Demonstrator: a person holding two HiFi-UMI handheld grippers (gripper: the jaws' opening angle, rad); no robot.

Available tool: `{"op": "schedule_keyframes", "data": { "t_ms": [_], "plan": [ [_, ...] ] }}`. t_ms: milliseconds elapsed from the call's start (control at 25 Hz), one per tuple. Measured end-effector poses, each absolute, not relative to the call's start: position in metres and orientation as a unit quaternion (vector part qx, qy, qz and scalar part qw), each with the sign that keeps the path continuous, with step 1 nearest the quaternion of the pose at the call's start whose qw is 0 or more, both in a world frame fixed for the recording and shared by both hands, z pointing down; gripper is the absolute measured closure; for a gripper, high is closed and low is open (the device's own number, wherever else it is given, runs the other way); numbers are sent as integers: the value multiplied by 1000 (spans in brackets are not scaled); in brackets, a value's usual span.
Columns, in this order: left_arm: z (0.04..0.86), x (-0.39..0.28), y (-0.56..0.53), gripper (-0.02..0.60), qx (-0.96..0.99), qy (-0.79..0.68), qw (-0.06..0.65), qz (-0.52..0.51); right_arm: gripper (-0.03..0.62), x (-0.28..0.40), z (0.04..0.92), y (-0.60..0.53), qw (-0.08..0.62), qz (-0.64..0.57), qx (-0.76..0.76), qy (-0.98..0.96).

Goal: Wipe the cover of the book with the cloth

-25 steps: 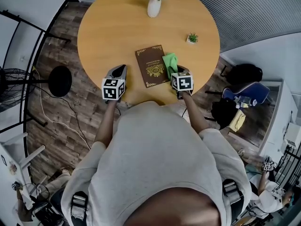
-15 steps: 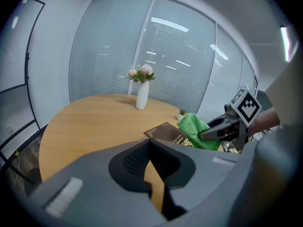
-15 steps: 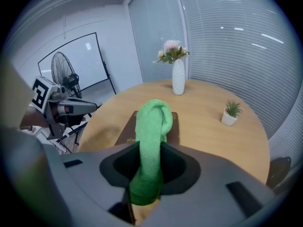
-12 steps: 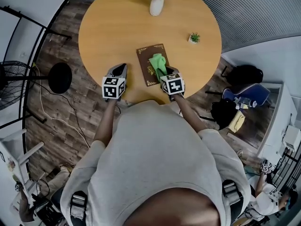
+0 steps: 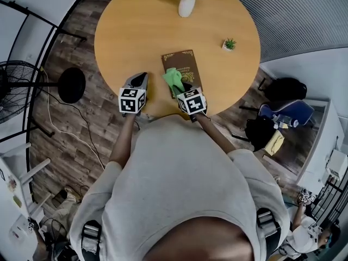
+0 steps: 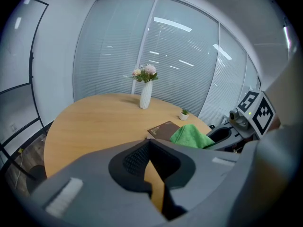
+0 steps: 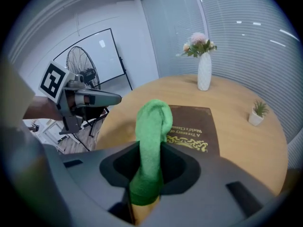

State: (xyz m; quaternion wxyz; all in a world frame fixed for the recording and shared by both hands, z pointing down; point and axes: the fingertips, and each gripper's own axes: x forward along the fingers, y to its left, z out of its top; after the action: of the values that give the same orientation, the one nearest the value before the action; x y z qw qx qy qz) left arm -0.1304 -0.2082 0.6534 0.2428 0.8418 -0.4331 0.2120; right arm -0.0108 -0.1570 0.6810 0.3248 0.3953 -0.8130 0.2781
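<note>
Right gripper (image 5: 181, 89) is clamped on the green cloth (image 5: 174, 79). Within the last second it has swept left across the book (image 5: 186, 64), which lies mid-frame on the table (image 5: 136, 31), from right edge to lower-left corner. Wiping appears under way. Left gripper (image 5: 138, 84) idles lower left, jaws together and empty.

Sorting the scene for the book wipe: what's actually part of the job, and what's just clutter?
Part of the job:
green cloth, clamped in the right gripper
brown book

Just lying about:
vase of flowers
small potted plant
fan on the floor
left gripper, shut and empty
</note>
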Motion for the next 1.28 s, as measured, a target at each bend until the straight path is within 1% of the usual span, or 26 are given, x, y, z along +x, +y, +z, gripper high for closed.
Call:
{"op": "schedule_keyframes", "data": {
  "t_ms": [360,1280],
  "plan": [
    [655,-132,-204,572,839,-435,245,216,474,-20,695,-143,331,295,377,-813],
    [659,-117,-211,572,846,-417,243,224,474,28,709,-148,335,307,413,-789]
  ]
}}
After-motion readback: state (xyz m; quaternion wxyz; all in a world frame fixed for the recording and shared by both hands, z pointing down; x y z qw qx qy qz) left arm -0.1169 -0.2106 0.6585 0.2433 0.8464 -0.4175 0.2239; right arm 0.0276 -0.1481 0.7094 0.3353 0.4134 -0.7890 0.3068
